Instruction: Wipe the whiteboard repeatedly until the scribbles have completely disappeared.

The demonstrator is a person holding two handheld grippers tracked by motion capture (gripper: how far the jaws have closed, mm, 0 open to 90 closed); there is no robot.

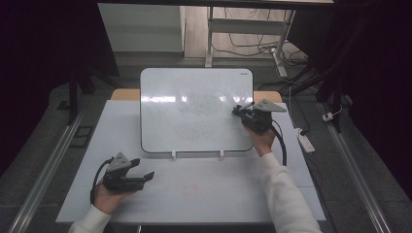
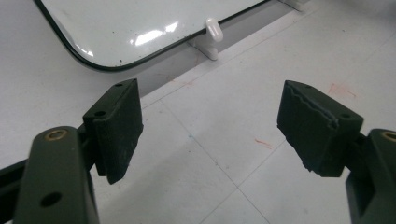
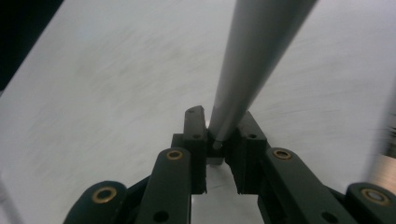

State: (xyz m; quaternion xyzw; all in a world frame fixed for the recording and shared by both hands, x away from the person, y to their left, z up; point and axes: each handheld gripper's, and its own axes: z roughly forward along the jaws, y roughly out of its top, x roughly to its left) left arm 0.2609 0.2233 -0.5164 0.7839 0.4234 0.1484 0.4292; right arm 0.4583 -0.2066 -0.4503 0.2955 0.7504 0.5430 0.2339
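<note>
A white whiteboard [image 1: 194, 111] lies on the white table [image 1: 218, 194], faint smears across its face. At the board's right edge my right gripper [image 1: 239, 111] is shut on a grey pen-like stick [image 1: 246, 105]. In the right gripper view the stick [image 3: 252, 60] rises from between the jaws of the gripper [image 3: 219, 128] over the blurred board [image 3: 93, 93]. My left gripper [image 1: 142, 168] rests at the table's front left, open and holding nothing. In the left gripper view its pads [image 2: 116, 123] stand wide apart, and the gripper [image 2: 210, 121] faces the board's near corner [image 2: 140, 23].
Two white clips [image 1: 173, 154] hold the board's near edge, one seen close [image 2: 214, 30]. Faint red marks [image 2: 341, 88] dot the table. On the floor are a power strip [image 1: 305, 141] at the right and cables [image 1: 243, 46] behind, with metal rails [image 1: 43, 179] beside the table.
</note>
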